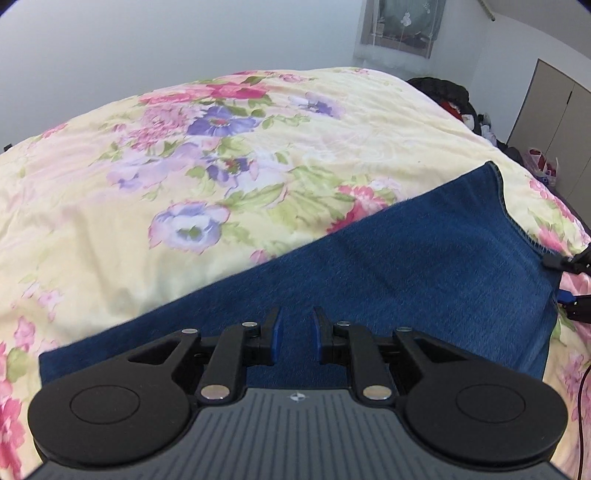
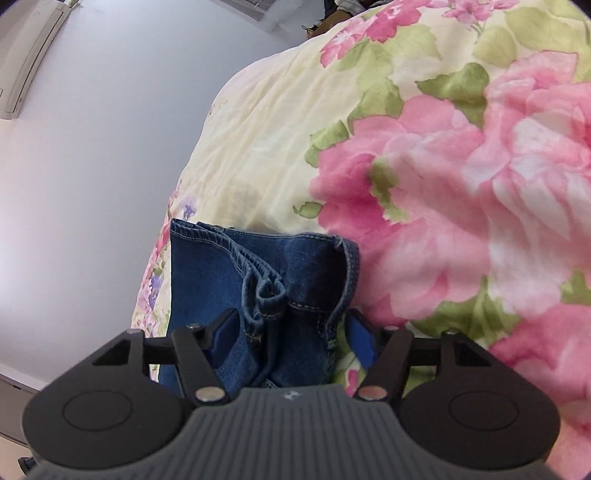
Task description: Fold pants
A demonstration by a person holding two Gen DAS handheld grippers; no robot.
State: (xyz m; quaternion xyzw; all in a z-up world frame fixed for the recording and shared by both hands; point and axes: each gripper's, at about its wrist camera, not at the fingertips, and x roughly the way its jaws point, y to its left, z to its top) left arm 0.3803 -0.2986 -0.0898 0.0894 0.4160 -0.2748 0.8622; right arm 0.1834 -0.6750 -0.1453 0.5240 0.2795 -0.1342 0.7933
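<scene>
While the left gripper point(image 1: 296, 325) hangs low over the jeans point(image 1: 388, 280), its left wrist view shows the two blue pads point(image 1: 276, 332) parted by a narrow gap with nothing between them, only denim lying below. The jeans lie flat across a floral quilt point(image 1: 184, 166), reaching from the near left corner of the view to the far right, where a hem corner peaks against the yellow cloth. At the right edge, beside the frayed denim border, the tips of the right gripper point(image 1: 569, 280) show, one dark finger touching the border and the other lower down; from this view it cannot be told what they hold. Behind the bed stand a pale wall point(image 1: 147, 37), a window point(image 1: 400, 26), a dark heap of clothes point(image 1: 448, 94) and a cupboard point(image 1: 546, 107).

Seen from the right wrist view, the right gripper point(image 2: 291, 332) is spread wide, its blue pads point(image 2: 364, 341) well apart, and a bunched, stitched part of the jeans point(image 2: 280, 280) sits between them. The left pad lies against the denim; the right pad stands just clear of the seamed edge, so the cloth is straddled and not pinched. The quilt point(image 2: 461, 184) with its big pink roses fills the right of the view, and the wall point(image 2: 92, 166) fills the left, with an air conditioner point(image 2: 29, 55) at the top corner.
</scene>
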